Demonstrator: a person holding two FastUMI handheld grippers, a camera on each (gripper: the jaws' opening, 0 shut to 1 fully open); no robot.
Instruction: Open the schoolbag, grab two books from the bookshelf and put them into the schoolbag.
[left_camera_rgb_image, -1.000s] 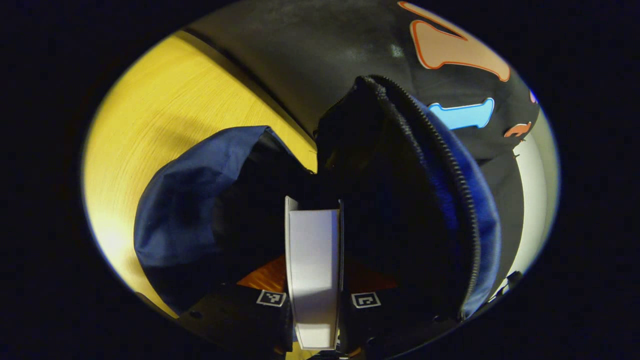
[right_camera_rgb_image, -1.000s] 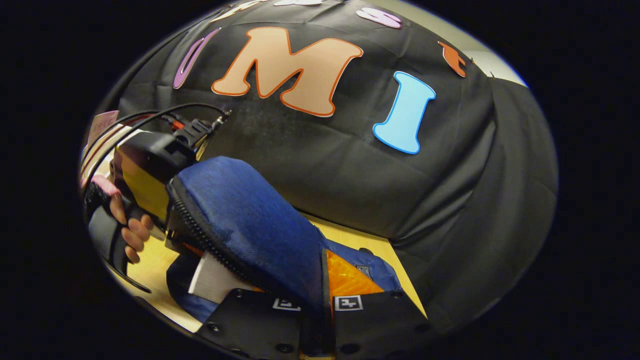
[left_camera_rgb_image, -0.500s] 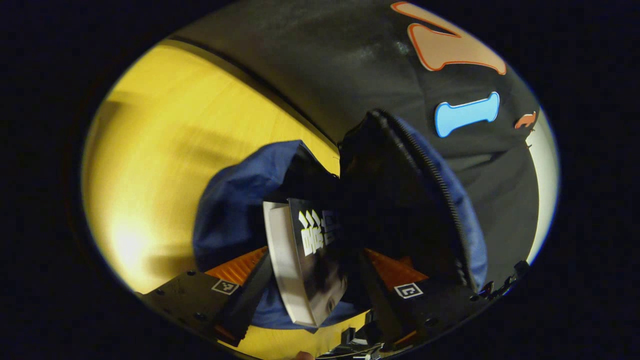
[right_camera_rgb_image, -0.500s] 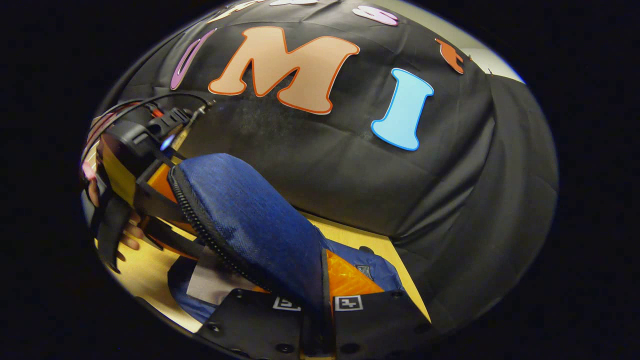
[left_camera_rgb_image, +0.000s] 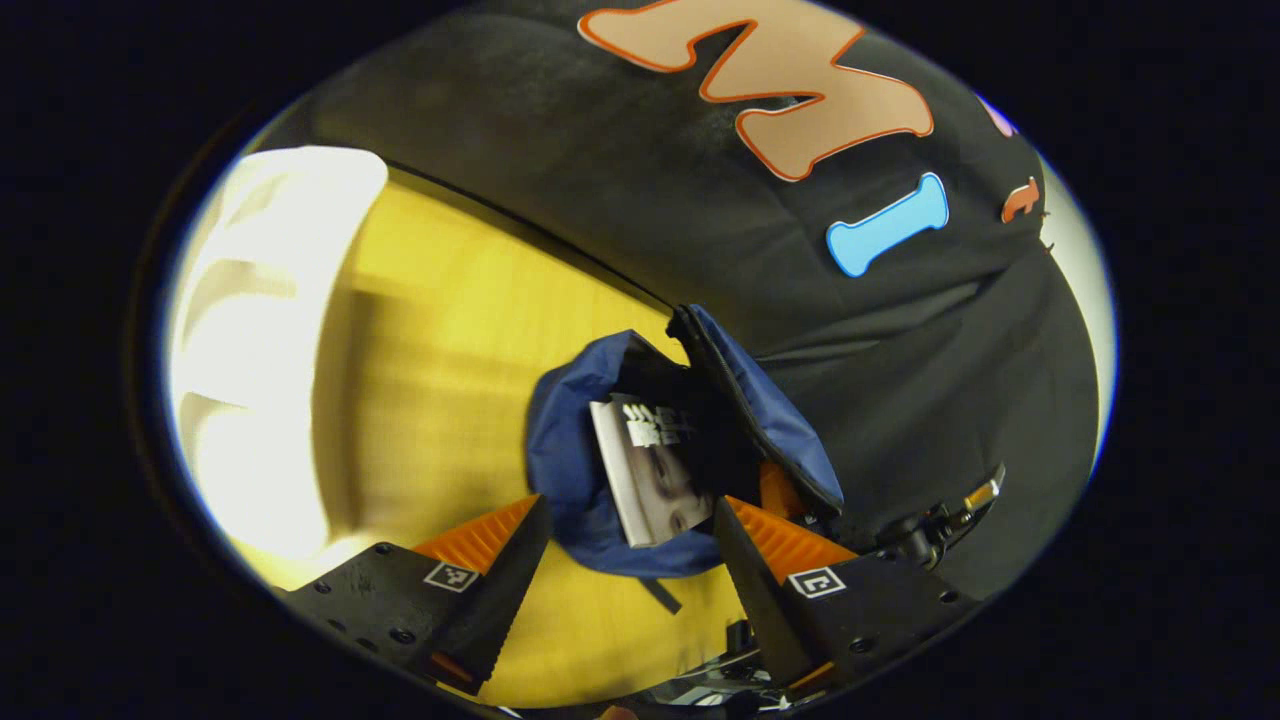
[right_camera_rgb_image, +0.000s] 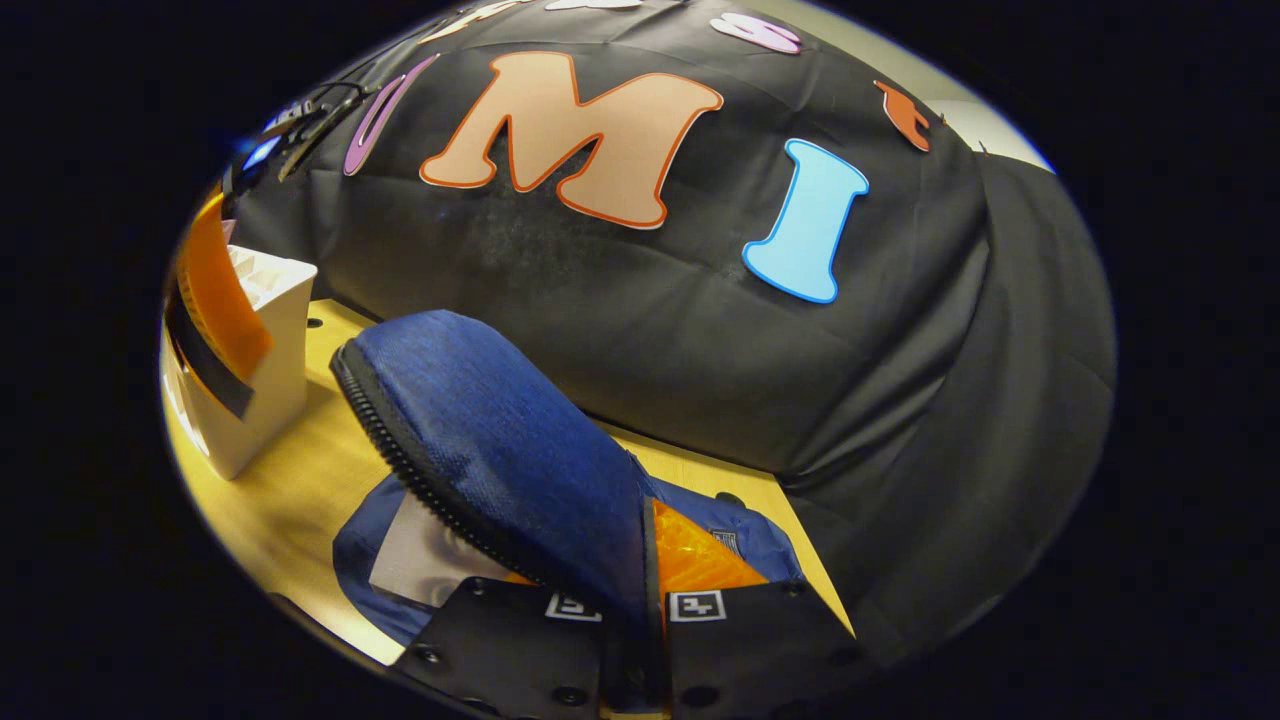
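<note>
The blue schoolbag (left_camera_rgb_image: 565, 470) lies on the yellow table (left_camera_rgb_image: 440, 330) with its mouth open. A book (left_camera_rgb_image: 655, 470) with a dark printed cover leans half inside the bag. My left gripper (left_camera_rgb_image: 630, 565) hangs open above and short of the bag, with nothing between its fingers. My right gripper (right_camera_rgb_image: 645, 605) is shut on the bag's zippered flap (right_camera_rgb_image: 490, 440) and holds it raised. Under that flap the book (right_camera_rgb_image: 425, 555) shows in the opening. The left gripper (right_camera_rgb_image: 215, 290) also appears at the far left of the right gripper view, and the right gripper (left_camera_rgb_image: 940, 515) beside the flap in the left gripper view.
A white bookshelf (right_camera_rgb_image: 255, 370) stands on the table left of the bag, seen as a bright white shape, the bookshelf (left_camera_rgb_image: 260, 300), in the left gripper view. The black cloth wall (right_camera_rgb_image: 700, 350) runs close behind the bag.
My left gripper opened, let go of the book and drew back up and away from the bag. The book stays in the bag's mouth. The right gripper kept the flap raised.
</note>
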